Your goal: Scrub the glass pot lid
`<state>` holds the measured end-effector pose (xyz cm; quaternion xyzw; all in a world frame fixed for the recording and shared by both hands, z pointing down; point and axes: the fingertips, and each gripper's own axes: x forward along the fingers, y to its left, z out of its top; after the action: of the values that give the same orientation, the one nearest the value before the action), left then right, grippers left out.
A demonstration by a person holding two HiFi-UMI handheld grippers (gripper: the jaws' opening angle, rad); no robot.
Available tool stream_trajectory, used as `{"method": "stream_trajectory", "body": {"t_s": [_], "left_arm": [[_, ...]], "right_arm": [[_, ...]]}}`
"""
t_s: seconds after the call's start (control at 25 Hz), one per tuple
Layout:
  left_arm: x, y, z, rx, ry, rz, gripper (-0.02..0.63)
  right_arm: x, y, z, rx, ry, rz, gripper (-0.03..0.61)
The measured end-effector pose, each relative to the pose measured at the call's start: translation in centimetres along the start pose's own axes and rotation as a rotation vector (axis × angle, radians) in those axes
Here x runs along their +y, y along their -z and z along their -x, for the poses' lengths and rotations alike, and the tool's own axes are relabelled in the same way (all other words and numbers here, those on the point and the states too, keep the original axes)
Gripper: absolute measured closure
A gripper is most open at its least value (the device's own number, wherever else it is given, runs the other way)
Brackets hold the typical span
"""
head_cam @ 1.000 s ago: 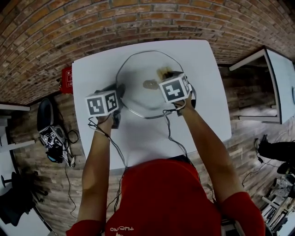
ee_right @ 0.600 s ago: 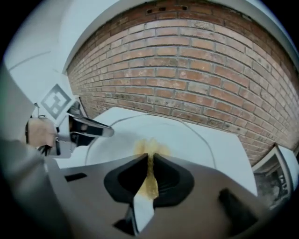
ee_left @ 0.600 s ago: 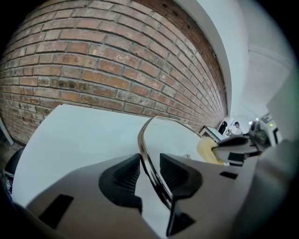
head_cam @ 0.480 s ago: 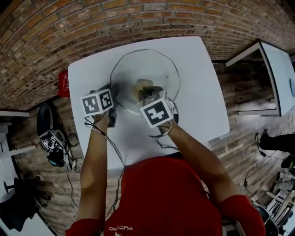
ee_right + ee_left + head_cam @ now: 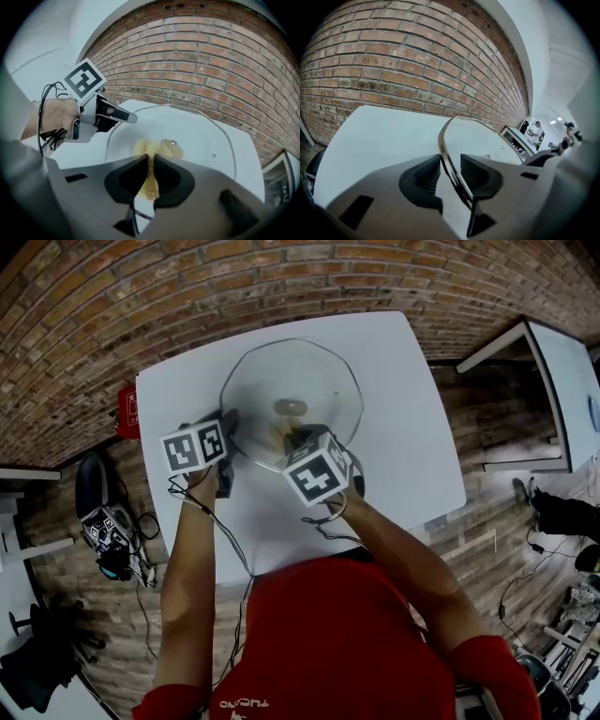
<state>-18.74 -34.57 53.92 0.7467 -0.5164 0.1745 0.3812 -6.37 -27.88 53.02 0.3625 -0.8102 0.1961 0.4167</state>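
A round glass pot lid (image 5: 314, 376) with a metal rim lies on the white table (image 5: 403, 437), its small knob (image 5: 291, 407) at the centre. My left gripper (image 5: 232, 429) clamps the lid's left rim; in the left gripper view the rim (image 5: 449, 159) runs between both pads of the left gripper (image 5: 451, 165). My right gripper (image 5: 293, 440) is over the lid's near part, shut on a yellow-brown scrub sponge (image 5: 151, 185) that presses on the glass (image 5: 206, 131). The right gripper (image 5: 150, 176) looks toward the left gripper (image 5: 123, 116) across the lid.
A red object (image 5: 128, 409) hangs at the table's left edge. Cables and gear (image 5: 108, 526) lie on the floor at the left. A second white table (image 5: 572, 381) stands at the right. A brick wall (image 5: 393, 70) backs the table.
My right gripper has slid with the sponge from the lid's right side leftward and nearer, over the lid's near middle. The left gripper keeps its hold on the rim.
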Motion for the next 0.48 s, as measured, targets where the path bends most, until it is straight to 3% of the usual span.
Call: {"method": "stream_trajectory", "body": {"t_s": [0.24,0.48], "left_arm": [[-0.1,0.1,0.1,0.001,0.003,0.001,0.472],[0.1,-0.2,-0.1,-0.006,0.000,0.001,0.472]], "right_arm": [[-4.4,2.3,1.4,0.012,0.091,-0.048,0.526],[-5.6,0.7,2.1,-0.033,0.087,-0.082,0.526]]}}
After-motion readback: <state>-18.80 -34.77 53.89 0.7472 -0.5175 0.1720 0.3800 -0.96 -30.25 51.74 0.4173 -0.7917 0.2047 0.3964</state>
